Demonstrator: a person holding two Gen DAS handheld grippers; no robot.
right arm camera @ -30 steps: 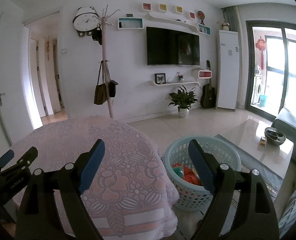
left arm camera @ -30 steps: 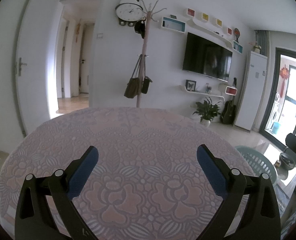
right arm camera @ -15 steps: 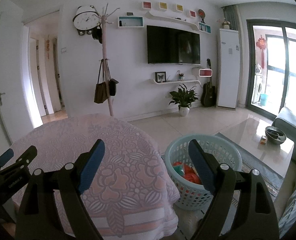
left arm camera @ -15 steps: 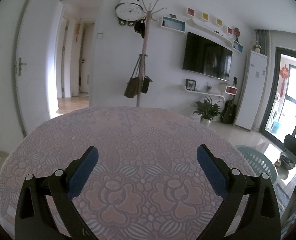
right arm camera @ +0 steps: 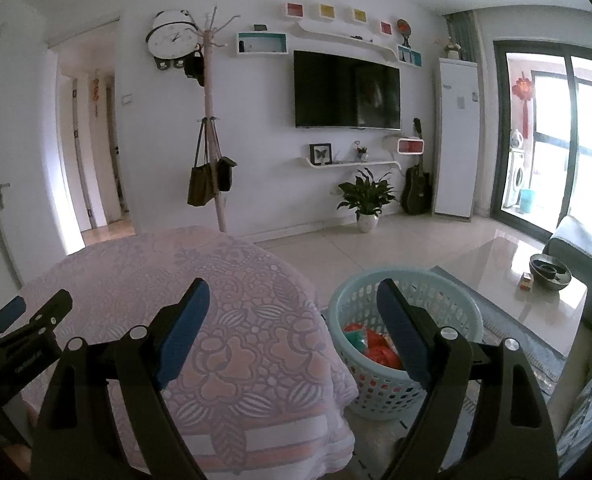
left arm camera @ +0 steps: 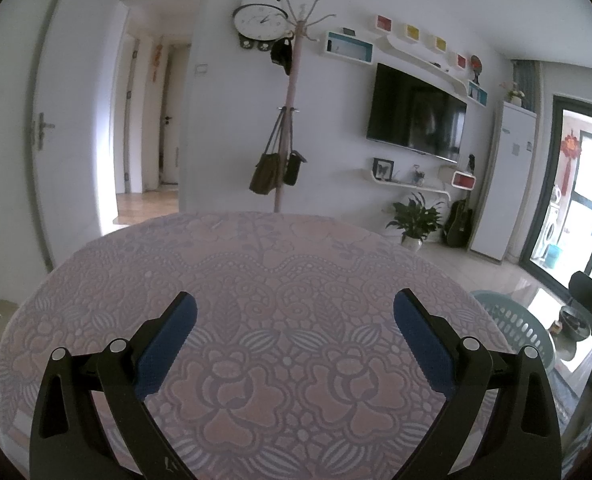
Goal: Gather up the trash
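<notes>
Both jaws wide and empty — left hand-held gripper (left arm camera: 293, 314) over the tabletop (left arm camera: 255, 264), right hand-held gripper (right arm camera: 291, 300) above the trash-filled basket (right arm camera: 452, 308).

Red/orange trash (right arm camera: 380, 350) in pale-blue basket (right arm camera: 448, 300), on floor beside table.

Embossed cloth tablecloth (left arm camera: 255, 280), perforated plastic basket (right arm camera: 456, 304), glossy floor tiles (right arm camera: 416, 248)

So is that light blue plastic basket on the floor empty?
Not empty: the light blue perforated plastic basket stands upright with red and orange wrappers inside.
</notes>
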